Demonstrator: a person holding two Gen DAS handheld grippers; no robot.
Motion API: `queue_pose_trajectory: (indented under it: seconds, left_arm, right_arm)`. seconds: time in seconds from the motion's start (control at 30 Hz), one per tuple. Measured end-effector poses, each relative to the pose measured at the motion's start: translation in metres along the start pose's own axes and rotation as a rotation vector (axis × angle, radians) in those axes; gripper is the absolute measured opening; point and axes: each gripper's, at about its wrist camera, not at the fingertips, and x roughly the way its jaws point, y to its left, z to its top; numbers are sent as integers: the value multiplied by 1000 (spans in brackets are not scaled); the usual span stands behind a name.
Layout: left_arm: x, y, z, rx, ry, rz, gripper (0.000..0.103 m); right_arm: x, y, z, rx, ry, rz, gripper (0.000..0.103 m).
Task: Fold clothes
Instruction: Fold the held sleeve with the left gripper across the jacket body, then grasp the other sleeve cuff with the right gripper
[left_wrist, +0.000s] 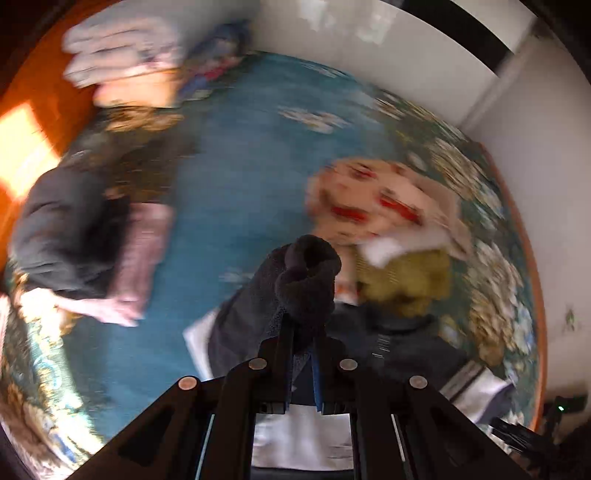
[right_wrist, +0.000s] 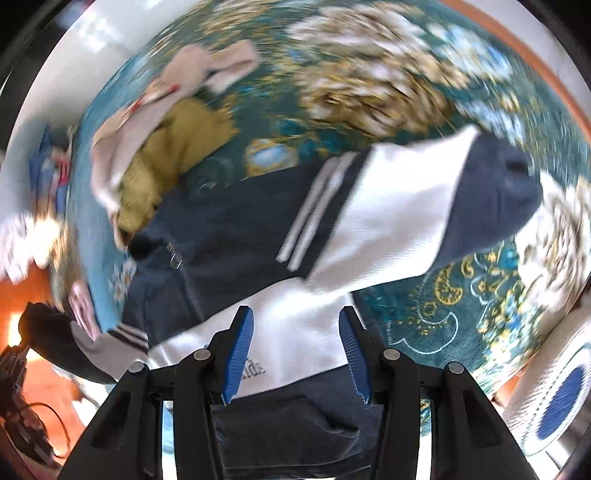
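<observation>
A navy and white zip jacket (right_wrist: 236, 229) with white stripes lies spread on the teal patterned carpet (right_wrist: 424, 314). My left gripper (left_wrist: 301, 332) is shut on the jacket's dark ribbed cuff (left_wrist: 308, 273) and holds the sleeve lifted above the carpet. My right gripper (right_wrist: 297, 332) is open, its blue pads (right_wrist: 240, 354) on either side of the jacket's white panel (right_wrist: 303, 332), just above it. Both views are blurred by motion.
A pile of cream, red-patterned and mustard clothes (left_wrist: 391, 236) lies beyond the jacket, also in the right wrist view (right_wrist: 162, 140). Dark and pink garments (left_wrist: 81, 236) lie at the left. A white wall (left_wrist: 535, 184) bounds the carpet. Folded items (left_wrist: 122, 55) sit at the far left.
</observation>
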Motion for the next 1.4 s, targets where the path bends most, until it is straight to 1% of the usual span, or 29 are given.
queue_pose_trajectory:
  seconds: [0.03, 0.13, 0.27, 0.37, 0.43, 0.5, 0.53, 0.57, 0.6, 0.63, 0.67, 0.7, 0.77, 0.87, 0.93, 1.07, 1.1, 1.13, 1.17, 1.2, 1.23, 1.33, 1.37, 1.4]
  left_arm:
    - [9, -33, -2, 29, 26, -13, 9]
    - [56, -123, -32, 130, 118, -27, 9]
    - [107, -212, -88, 276, 254, -1, 9]
    - [151, -252, -123, 326, 341, 64, 10]
    - [176, -251, -139, 310, 455, 96, 17]
    - [200, -250, -156, 292, 568, 126, 34]
    - [199, -247, -155, 257, 579, 98, 37]
    - [197, -244, -155, 222, 589, 70, 45]
    - [195, -242, -154, 188, 599, 42, 55]
    - [194, -239, -153, 153, 609, 14, 60]
    - [186, -236, -150, 134, 598, -12, 63]
    - [176, -231, -145, 112, 588, -40, 63]
    - [159, -217, -134, 66, 571, -64, 65]
    - [134, -181, -117, -35, 521, -57, 66]
    - [121, -150, -104, -119, 485, -45, 67]
    - [105, -82, -106, -303, 447, -37, 67]
    - [99, -64, -107, -352, 440, -37, 67]
    - [96, -49, -111, -391, 435, -35, 67]
    - [94, -36, -115, -421, 430, -36, 67]
    - [92, -23, -118, -450, 425, -37, 67]
    - [90, -10, -122, -480, 420, -38, 67]
    - [85, 25, -132, -546, 416, -55, 67]
    - [83, 36, -135, -568, 414, -60, 67]
    - [81, 48, -138, -590, 413, -66, 67]
  right_arm:
    - [1, -15, 6, 34, 7, 15, 49]
    - [2, -60, 23, 103, 14, 33, 49]
    - [2, -118, 43, 166, 14, 32, 49]
    - [1, -166, 54, 245, 3, 38, 50]
    - [3, -192, 57, 305, -5, 47, 50]
    - [7, -221, 58, 380, -11, 40, 50]
    - [10, -236, 59, 416, -12, 34, 50]
    - [12, -249, 59, 449, -13, 32, 50]
    - [16, -258, 60, 477, -13, 44, 52]
    - [19, -266, 60, 504, -13, 56, 52]
    - [23, -276, 61, 538, -15, 70, 53]
    - [28, -286, 60, 593, -22, 92, 53]
    - [36, -302, 59, 699, -21, 123, 54]
    - [47, -318, 54, 857, -36, 180, 55]
    - [51, -317, 56, 887, -47, 178, 55]
    - [51, -309, 61, 925, -74, 137, 55]
    - [50, -306, 63, 941, -86, 147, 50]
    - [50, -303, 65, 945, -95, 164, 29]
    - [49, -299, 69, 937, -101, 168, 20]
    - [45, -290, 76, 887, -96, 121, 11]
    - [40, -279, 82, 836, -98, 82, 9]
    - [13, -238, 95, 671, -163, 50, 8]
    - [2, -222, 100, 608, -190, 41, 8]
    - [-16, -195, 103, 516, -236, 39, 8]
